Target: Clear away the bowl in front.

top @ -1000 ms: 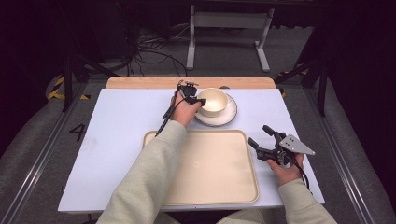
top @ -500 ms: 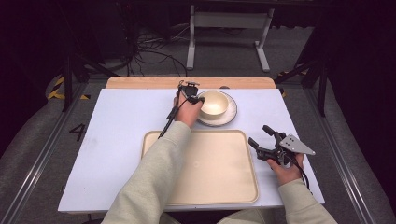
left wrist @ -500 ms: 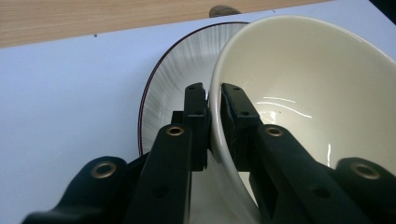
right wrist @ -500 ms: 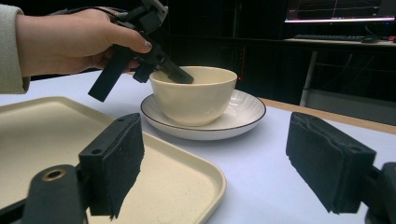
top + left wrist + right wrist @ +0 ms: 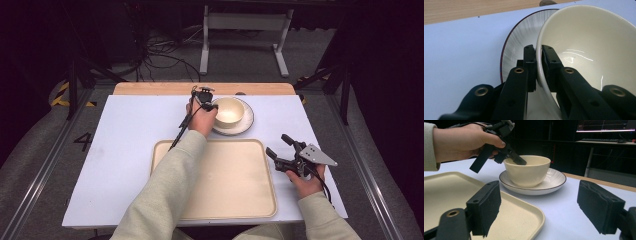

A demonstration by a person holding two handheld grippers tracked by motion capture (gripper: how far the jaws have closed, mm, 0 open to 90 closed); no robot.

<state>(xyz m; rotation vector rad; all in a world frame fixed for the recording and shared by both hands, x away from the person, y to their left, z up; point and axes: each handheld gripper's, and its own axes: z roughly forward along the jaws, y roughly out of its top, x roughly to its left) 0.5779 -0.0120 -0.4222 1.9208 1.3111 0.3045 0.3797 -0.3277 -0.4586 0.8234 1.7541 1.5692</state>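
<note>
Left gripper [image 5: 208, 103] clamping the nine o'clock rim of a round cream ceramic bowl [image 5: 229, 111], bowl sitting on a white dark-rimmed saucer [image 5: 246, 123] at twelve o'clock of a beige rectangular tray [image 5: 215, 177], right gripper [image 5: 278, 147] hovering at three o'clock, jaws gaping wide, gripping nothing.

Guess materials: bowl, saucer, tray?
Bowl: likely glazed ceramic, cream, with sharp glossy highlights inside. Saucer: likely glazed ceramic too, white with fine radial lines and a dark rim line. Tray: probably plastic or melamine, matte beige, with a faintly speckled surface and a moulded rolled edge.
</note>
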